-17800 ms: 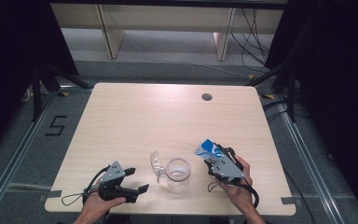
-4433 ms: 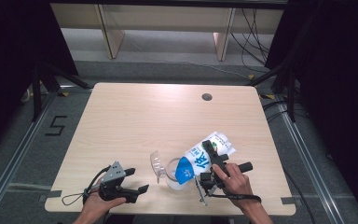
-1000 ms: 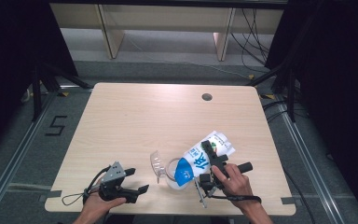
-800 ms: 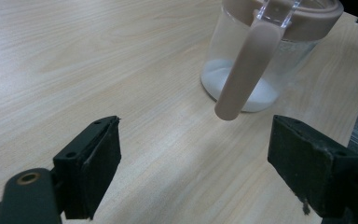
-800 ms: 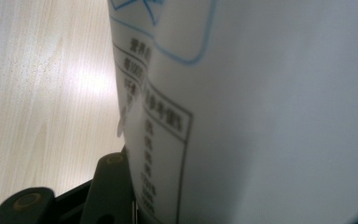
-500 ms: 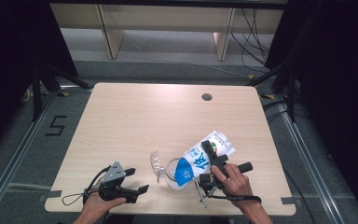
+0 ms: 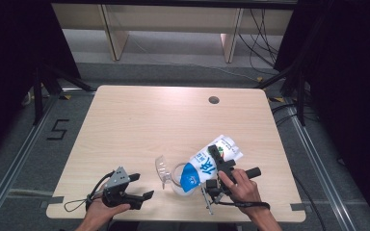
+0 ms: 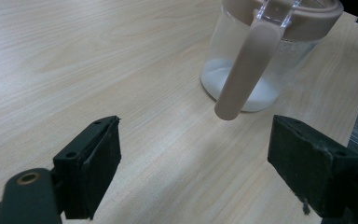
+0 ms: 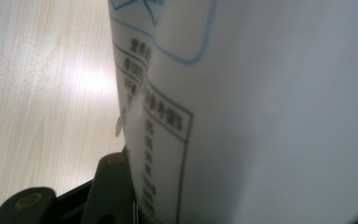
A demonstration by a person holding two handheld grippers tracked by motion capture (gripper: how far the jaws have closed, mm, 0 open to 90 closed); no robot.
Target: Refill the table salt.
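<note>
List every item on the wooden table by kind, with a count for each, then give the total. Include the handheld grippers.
Clear jars with a handle: 1
Blue and white bags, tilted over the jar: 1
Handheld grippers: 2, the left gripper and the right gripper
Total: 4

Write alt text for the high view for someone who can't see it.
On a wooden table, the right gripper tips a blue and white bag into a clear jar. The left gripper rests open near the front edge.
</note>
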